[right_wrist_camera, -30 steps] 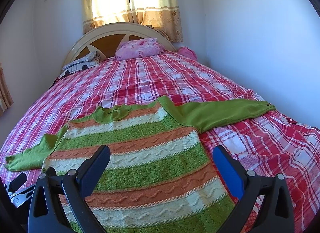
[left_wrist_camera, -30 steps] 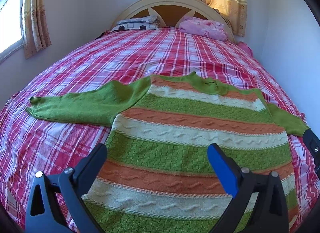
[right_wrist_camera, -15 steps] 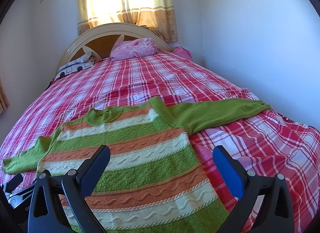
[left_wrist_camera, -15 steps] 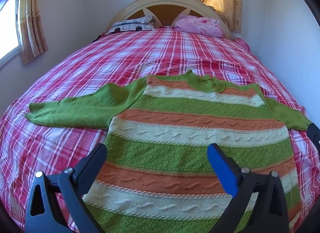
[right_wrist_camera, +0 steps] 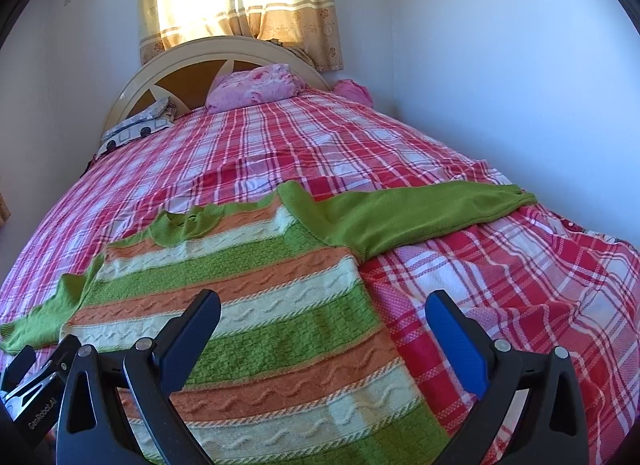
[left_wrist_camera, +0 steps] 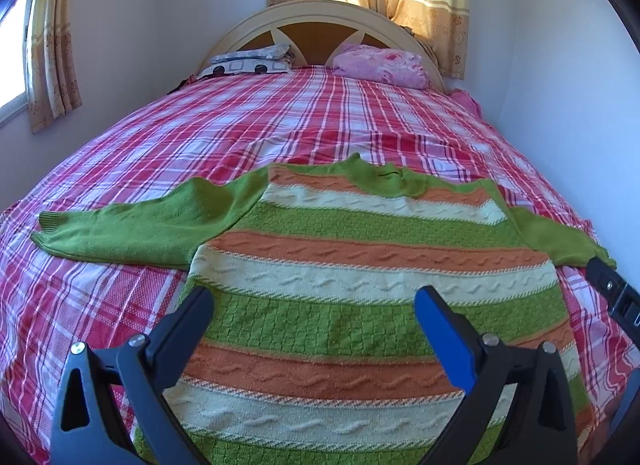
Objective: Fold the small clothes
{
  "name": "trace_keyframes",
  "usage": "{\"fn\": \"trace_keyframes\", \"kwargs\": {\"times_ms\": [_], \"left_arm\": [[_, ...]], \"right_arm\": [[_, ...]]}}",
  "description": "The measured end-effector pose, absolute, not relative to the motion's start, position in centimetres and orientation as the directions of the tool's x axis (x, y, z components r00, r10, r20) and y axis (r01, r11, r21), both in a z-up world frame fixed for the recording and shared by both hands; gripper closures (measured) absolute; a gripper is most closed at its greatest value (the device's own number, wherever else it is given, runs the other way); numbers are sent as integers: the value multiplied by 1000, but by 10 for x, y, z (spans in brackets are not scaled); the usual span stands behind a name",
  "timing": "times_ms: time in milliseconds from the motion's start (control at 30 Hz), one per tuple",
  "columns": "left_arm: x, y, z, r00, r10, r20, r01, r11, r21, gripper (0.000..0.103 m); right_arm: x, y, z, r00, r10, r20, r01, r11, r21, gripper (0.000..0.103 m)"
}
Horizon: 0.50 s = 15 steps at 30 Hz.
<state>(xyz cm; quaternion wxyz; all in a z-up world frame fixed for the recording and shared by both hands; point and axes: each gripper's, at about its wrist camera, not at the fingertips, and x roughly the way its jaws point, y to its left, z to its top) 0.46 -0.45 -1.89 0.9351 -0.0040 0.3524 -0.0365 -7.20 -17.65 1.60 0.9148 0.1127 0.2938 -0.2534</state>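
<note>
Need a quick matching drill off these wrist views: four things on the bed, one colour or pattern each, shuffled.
Things:
1. sweater sleeve
2. bedspread
3. pillow by the headboard, on the right
4. sweater body

Looks:
A. pink floral
B. plain green
C. green, orange and cream stripes
D. red and white plaid

Pairs: 1-B, 2-D, 3-A, 4-C

Left wrist view: low over the bed's (left_wrist_camera: 280, 133) foot edge, facing the headboard (left_wrist_camera: 320, 21), close above the sweater's (left_wrist_camera: 360, 261) hem.
Right wrist view: same foot edge, nearer the right side, facing the headboard (right_wrist_camera: 192, 65), close over the sweater (right_wrist_camera: 248, 285).
Shared: sweater, bedspread, headboard, pink pillow (left_wrist_camera: 380, 65).
</note>
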Motion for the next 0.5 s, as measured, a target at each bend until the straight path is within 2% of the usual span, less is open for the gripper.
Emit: {"fn": "trace_keyframes", "kwargs": {"times_ms": [500], "left_arm": [[10, 5, -22, 742, -48, -669, 38, 999, -30, 1]], "right_arm": [[-56, -177, 17, 683, -400, -611, 516, 857, 15, 1]]}}
